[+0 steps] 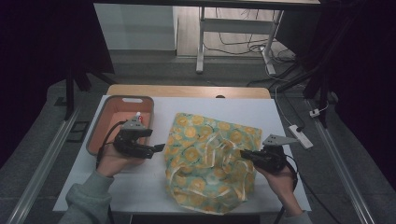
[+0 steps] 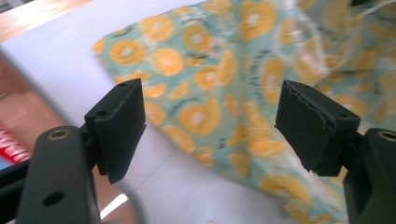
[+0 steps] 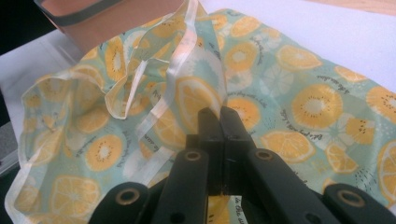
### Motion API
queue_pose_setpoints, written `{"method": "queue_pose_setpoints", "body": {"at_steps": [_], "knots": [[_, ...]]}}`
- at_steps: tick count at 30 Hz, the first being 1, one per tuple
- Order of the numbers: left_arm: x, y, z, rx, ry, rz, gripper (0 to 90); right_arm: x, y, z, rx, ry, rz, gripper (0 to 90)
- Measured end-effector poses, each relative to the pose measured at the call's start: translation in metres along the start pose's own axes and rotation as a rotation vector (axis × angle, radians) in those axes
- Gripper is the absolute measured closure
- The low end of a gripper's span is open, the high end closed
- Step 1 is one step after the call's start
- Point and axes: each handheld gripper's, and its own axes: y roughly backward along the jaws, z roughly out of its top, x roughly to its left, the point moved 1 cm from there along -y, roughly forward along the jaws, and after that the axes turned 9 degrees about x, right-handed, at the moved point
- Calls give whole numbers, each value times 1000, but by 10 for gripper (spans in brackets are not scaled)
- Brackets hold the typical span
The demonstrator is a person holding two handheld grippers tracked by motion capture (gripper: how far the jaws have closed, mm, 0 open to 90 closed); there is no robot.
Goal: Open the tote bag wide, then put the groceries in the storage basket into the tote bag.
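Observation:
A teal fabric bag (image 1: 205, 158) printed with orange slices lies crumpled on the white table (image 1: 140, 182). Pale ribbon trim (image 3: 154, 112) runs along its open rim. My right gripper (image 1: 243, 153) reaches in from the bag's right side. In the right gripper view it (image 3: 219, 114) is shut on a raised fold of the bag (image 3: 299, 93) near the rim. My left gripper (image 1: 160, 148) hovers at the bag's left edge. In the left gripper view it (image 2: 210, 126) stands open, with the bag's edge (image 2: 201, 116) lying beyond the gap and nothing held.
A pink bin with a grey rim (image 1: 105, 122) stands at the back left, just behind my left hand; a red item (image 2: 11, 144) lies inside. The table's wooden far edge (image 1: 187, 91) lies behind the bag. White table surface shows in front of the bin.

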Motion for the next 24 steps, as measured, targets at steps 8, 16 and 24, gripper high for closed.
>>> {"method": "queue_pose_setpoints", "body": {"at_steps": [8,16,24], "knots": [[29,3,-10,4,85,66,247,1,1,0,-2,13,-6,889],[47,4,-13,16,133,133,247,2,-1,0,10,15,-2,888],[91,3,0,90,220,251,247,3,-5,-2,22,19,-6,888]]}}
